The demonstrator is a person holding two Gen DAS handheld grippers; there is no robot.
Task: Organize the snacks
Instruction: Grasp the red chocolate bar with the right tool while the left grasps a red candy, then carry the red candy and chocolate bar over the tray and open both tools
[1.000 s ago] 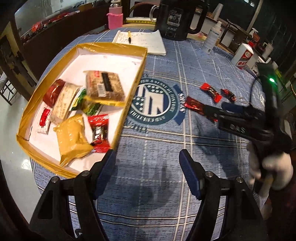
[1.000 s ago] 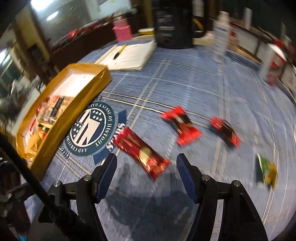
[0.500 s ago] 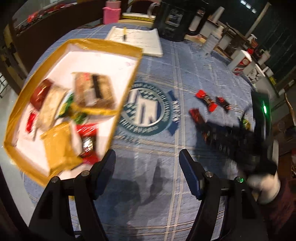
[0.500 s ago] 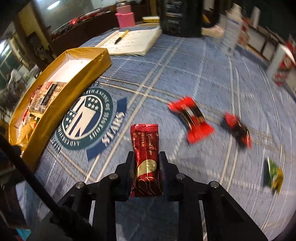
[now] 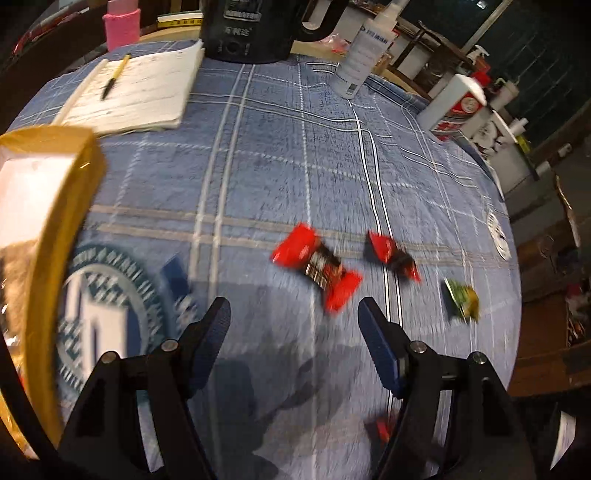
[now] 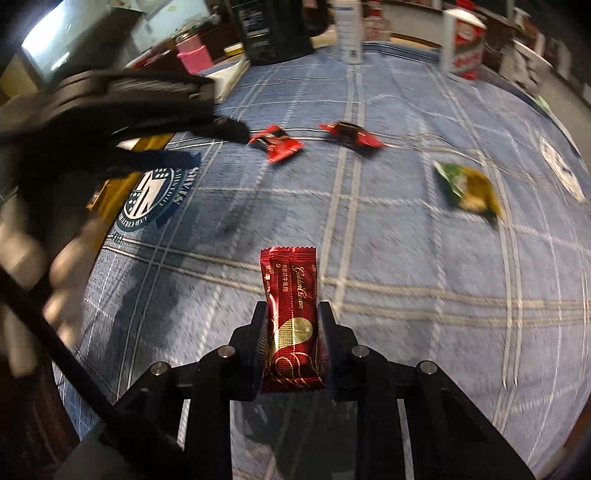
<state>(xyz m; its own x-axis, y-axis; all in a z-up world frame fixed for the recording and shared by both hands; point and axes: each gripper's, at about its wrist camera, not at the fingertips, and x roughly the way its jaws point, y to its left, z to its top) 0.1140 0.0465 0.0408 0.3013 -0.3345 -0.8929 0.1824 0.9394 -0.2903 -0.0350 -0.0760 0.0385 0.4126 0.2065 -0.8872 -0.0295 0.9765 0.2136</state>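
My right gripper (image 6: pixel 291 321) is shut on a dark red snack bar (image 6: pixel 290 291) with gold print, held upright above the blue checked tablecloth. My left gripper (image 5: pixel 295 321) is open and empty, hovering just short of a red and black candy (image 5: pixel 317 267) (image 6: pixel 277 142). A second red candy (image 5: pixel 391 254) (image 6: pixel 352 134) and a green and yellow packet (image 5: pixel 461 297) (image 6: pixel 469 184) lie further right on the cloth. The gold-rimmed box (image 5: pixel 55 236) holding snacks is at the left edge. In the right wrist view the left gripper (image 6: pixel 221 129) shows blurred, upper left.
An open notebook with a pen (image 5: pixel 136 92), a black kettle (image 5: pixel 255 29), a white spray bottle (image 5: pixel 362 51), a pink cup (image 5: pixel 122 27) and a red and white carton (image 5: pixel 454 110) stand along the far side of the table. The round table edge drops off at right.
The right gripper closed on the dark red bar and lifted it off the cloth. The left gripper swung right, away from the box, toward the loose candies.
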